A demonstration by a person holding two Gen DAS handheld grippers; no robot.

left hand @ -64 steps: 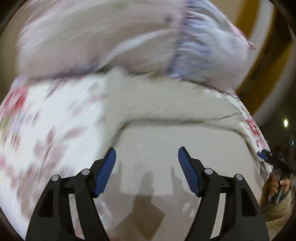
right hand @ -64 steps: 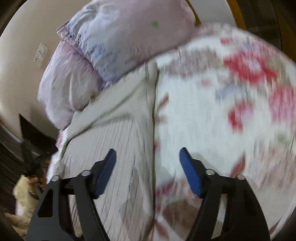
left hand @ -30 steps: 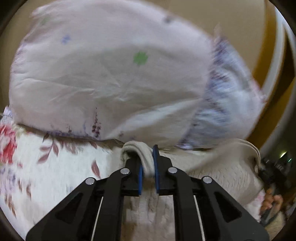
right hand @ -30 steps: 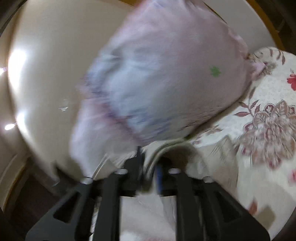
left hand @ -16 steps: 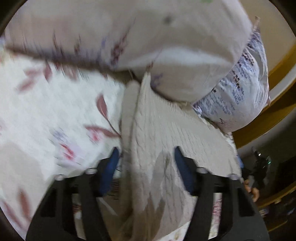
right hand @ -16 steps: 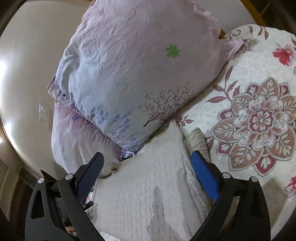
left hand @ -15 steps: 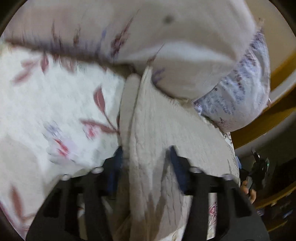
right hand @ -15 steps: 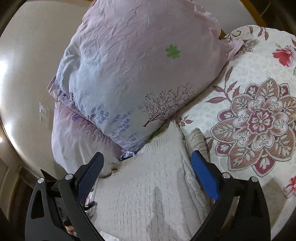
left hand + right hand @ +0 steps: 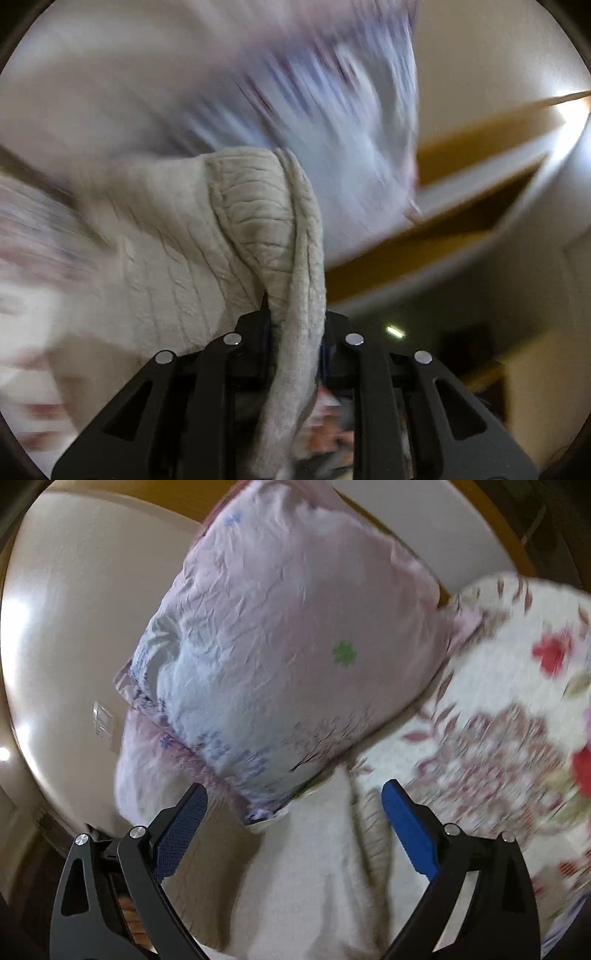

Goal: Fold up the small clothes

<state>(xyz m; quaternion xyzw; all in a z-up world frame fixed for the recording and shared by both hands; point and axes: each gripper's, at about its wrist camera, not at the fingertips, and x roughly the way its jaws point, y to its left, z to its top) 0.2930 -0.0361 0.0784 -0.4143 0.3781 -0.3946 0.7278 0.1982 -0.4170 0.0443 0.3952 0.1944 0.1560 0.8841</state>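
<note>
Beige knit garment [image 9: 255,221] pinched in left gripper [image 9: 293,332].
Right gripper [image 9: 295,812] fingers spread above it, near pillow [image 9: 295,635].

Dim warm indoor light, heavy motion blur especially in the left view, glare perhaps from a wall lamp.
</note>
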